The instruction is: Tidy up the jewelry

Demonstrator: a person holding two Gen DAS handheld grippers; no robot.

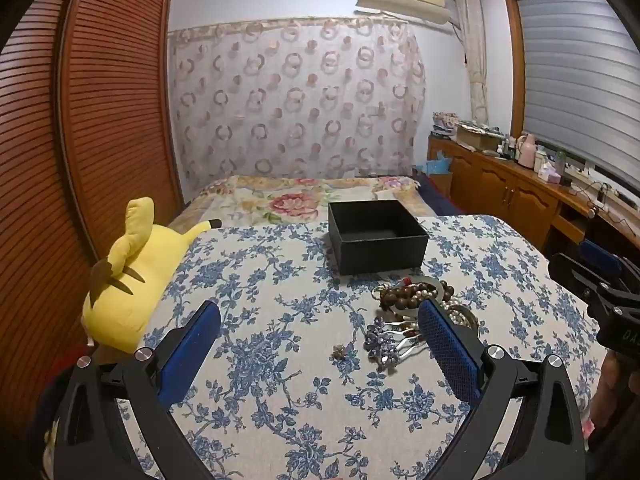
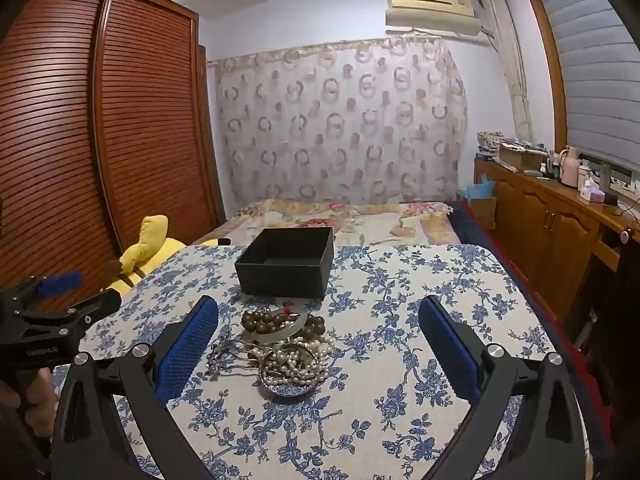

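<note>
Both tongs, left tongs [image 1: 320, 332] and right tongs [image 2: 318, 330], hang wide open, empty, before the jewelry heap [image 2: 286, 346], black box [image 2: 286, 266] waiting behind it.

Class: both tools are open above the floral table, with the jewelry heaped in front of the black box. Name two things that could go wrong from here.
1. The pearl strand lies tangled with the wooden beads and pale bangle; lifting one could drag the others.
2. The small loose piece lies apart from the heap, so it could be missed when filling the black box.
</note>
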